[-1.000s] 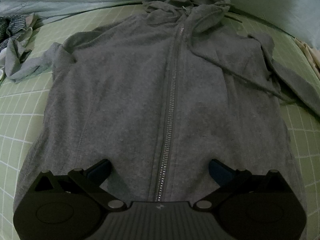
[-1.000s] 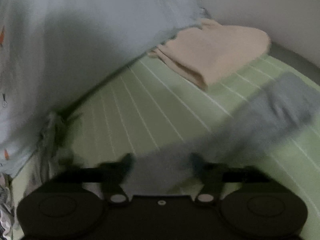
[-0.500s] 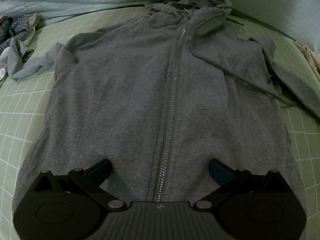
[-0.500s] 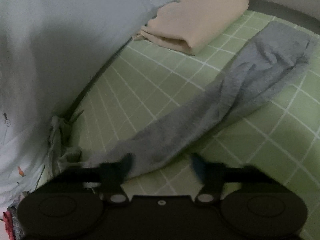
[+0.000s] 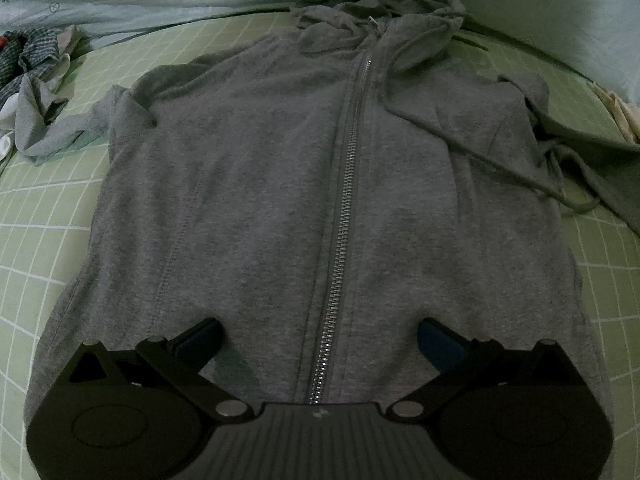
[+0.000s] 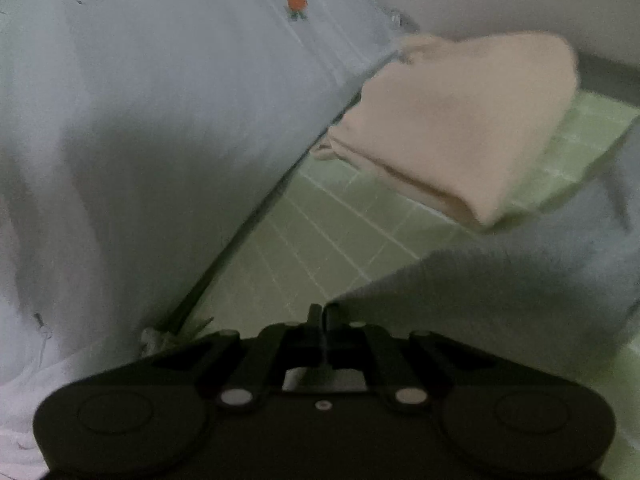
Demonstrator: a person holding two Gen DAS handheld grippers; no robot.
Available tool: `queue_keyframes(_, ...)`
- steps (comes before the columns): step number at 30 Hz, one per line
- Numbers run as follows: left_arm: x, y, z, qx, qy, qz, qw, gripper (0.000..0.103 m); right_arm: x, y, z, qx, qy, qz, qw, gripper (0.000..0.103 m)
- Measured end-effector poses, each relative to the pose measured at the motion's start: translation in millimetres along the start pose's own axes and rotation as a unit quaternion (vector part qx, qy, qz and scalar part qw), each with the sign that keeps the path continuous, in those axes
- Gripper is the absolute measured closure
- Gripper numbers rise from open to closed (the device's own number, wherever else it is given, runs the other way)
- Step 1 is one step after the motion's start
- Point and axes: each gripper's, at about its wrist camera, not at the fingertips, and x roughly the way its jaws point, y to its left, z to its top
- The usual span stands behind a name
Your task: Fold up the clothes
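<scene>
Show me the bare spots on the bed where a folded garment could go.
Bare green checked sheet lies beside the gray hoodie, below its crumpled sleeve. More shows between the carrot-print bedding and the folded beige garment. Crowded: the clothes pile at the far corner, and the hoodie's drawstring side.

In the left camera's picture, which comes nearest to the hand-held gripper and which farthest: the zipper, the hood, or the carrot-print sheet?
From the left hand-held gripper:
1. Zipper, centre, running up from between its fingers.
2. Hood, bunched at the hoodie's far end.
3. Carrot-print sheet, behind everything.
</scene>
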Motion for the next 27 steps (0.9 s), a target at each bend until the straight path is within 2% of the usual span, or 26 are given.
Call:
queue_keyframes(2, 0, 0, 0, 0.000, 0.000, 0.000, 1.0000, 0.000, 17, -6, 4, 0.019, 0.014, -0.019, 1.000, 0.077)
queue_keyframes(3, 0, 0, 0, 0.000, 0.000, 0.000, 1.0000, 0.000, 20, -9, 4, 0.030, 0.012, -0.028, 0.999, 0.061)
queue_keyframes(4, 0, 0, -1, 0.000, 0.000, 0.000, 1.0000, 0.000, 20, -10, 3, 0.033, 0.006, -0.035, 0.999, 0.050)
queue_keyframes(5, -1, 0, -1, 0.000, 0.000, 0.000, 1.0000, 0.000, 14, -10, 1, 0.024, -0.004, -0.038, 0.999, 0.048)
queue_keyframes(6, 0, 0, -1, 0.000, 0.000, 0.000, 1.0000, 0.000, 8, -10, 0, 0.008, -0.013, -0.041, 0.999, 0.042)
queue_keyframes(7, 0, 0, -1, 0.000, -0.001, 0.000, 1.0000, 0.000, 0, -9, -2, -0.014, -0.021, -0.048, 0.999, 0.028)
queue_keyframes(9, 0, -1, -1, 0.000, -0.001, 0.000, 1.0000, 0.000, -18, -12, -8, -0.069, -0.041, -0.075, 0.994, 0.018)
queue_keyframes(12, 1, -1, 0, 0.000, 0.000, 0.000, 1.0000, 0.000, -44, -23, -16, -0.147, -0.062, -0.120, 0.980, 0.016)
queue_keyframes(15, 1, -1, 0, 0.001, 0.001, 0.000, 1.0000, 0.000, -59, -41, -23, -0.182, -0.073, -0.178, 0.964, 0.016)
queue_keyframes(17, 1, -1, 1, 0.001, 0.002, 0.000, 1.0000, 0.000, -63, -60, -21, -0.157, -0.073, -0.207, 0.963, 0.016)
queue_keyframes(20, 1, 0, 1, 0.001, 0.002, 0.000, 1.0000, 0.000, -66, -81, -15, -0.100, -0.077, -0.227, 0.966, 0.016)
queue_keyframes(26, 1, 0, 0, 0.000, 0.002, 0.000, 1.0000, 0.000, -53, -79, -12, -0.124, -0.086, -0.267, 0.952, 0.015)
queue_keyframes(27, 2, 0, 0, -0.001, 0.001, 0.000, 1.0000, 0.000, -50, -78, -13, -0.131, -0.089, -0.274, 0.948, 0.017)
